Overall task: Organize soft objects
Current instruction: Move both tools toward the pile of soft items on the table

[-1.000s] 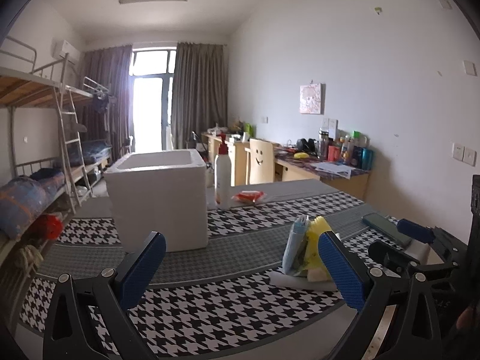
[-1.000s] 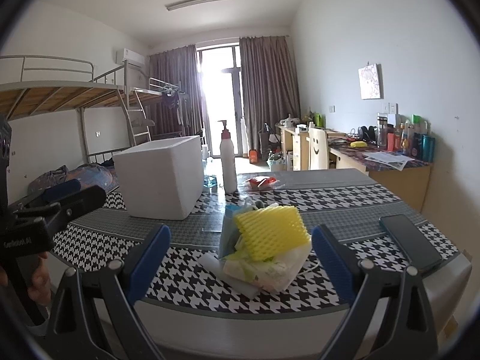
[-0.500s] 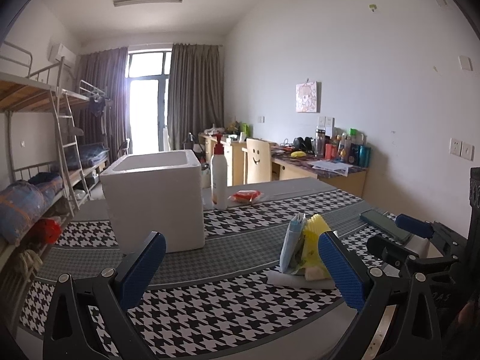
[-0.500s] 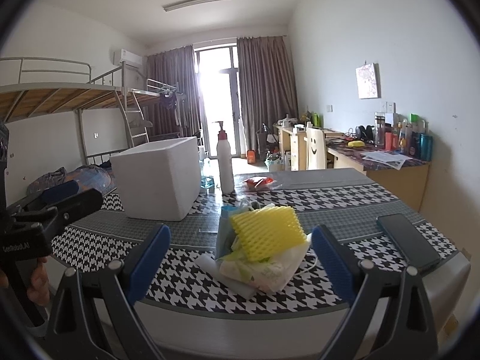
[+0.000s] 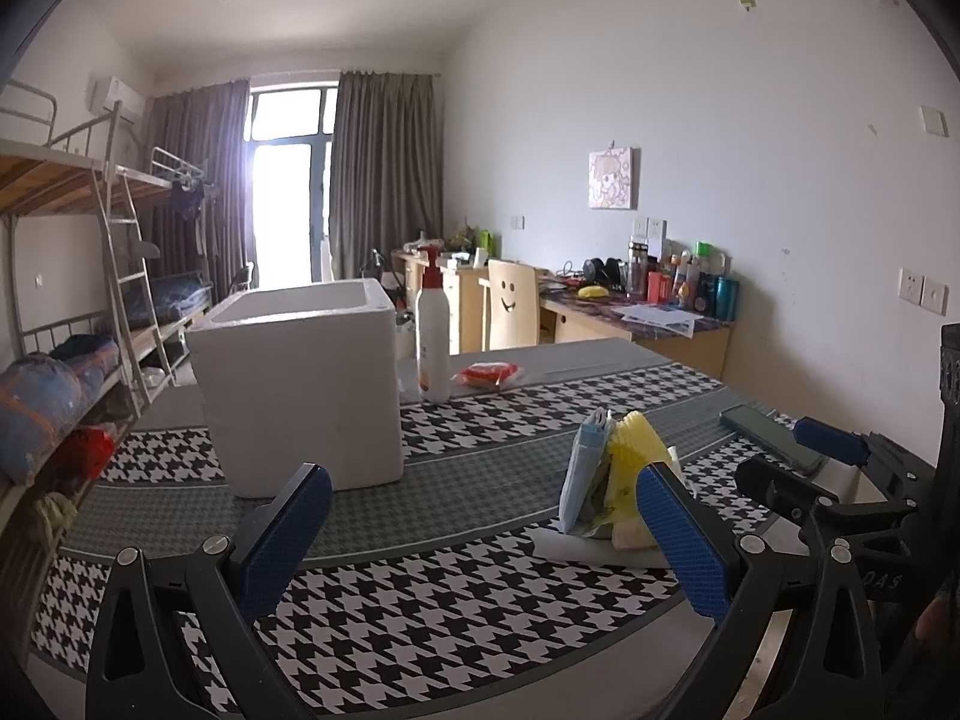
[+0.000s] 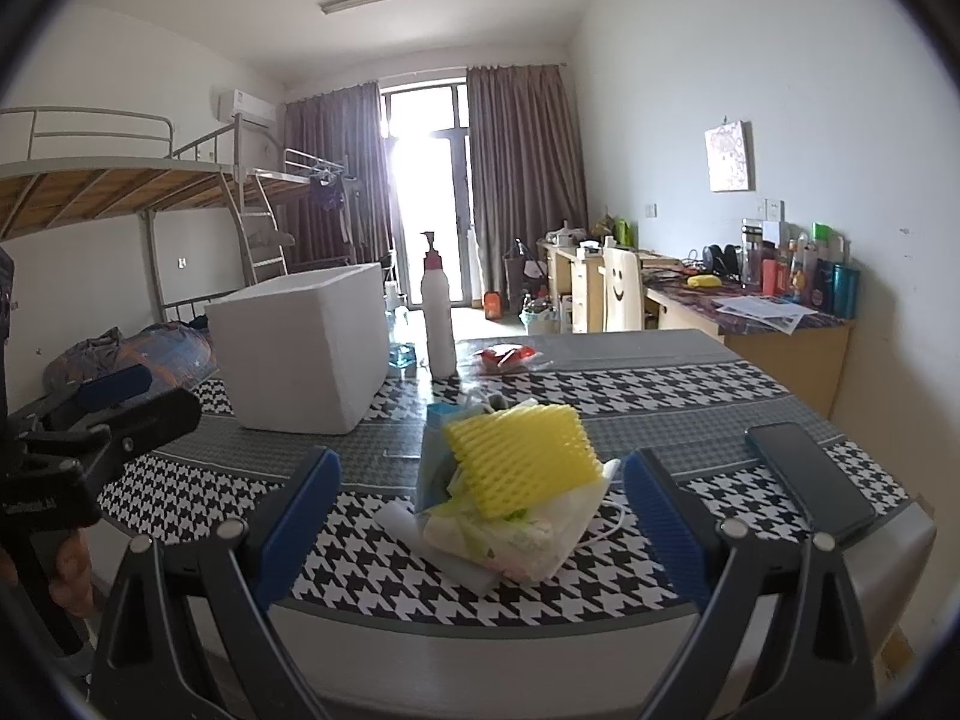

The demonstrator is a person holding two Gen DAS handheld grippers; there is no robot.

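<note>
1. We hold the right gripper (image 6: 480, 516) spread and empty, lined up on the pile of soft objects (image 6: 510, 480) near the table's front edge.
2. Our left gripper (image 5: 480, 546) waits released, the foam box (image 5: 300, 384) beyond as the likely bin.

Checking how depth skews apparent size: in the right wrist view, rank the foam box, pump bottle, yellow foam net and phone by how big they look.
1. foam box
2. yellow foam net and phone: alike, both near the camera
3. pump bottle

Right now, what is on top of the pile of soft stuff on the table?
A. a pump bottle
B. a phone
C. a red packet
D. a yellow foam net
D: the yellow foam net lies on top of the pile, while the other three sit apart on the table.
</note>
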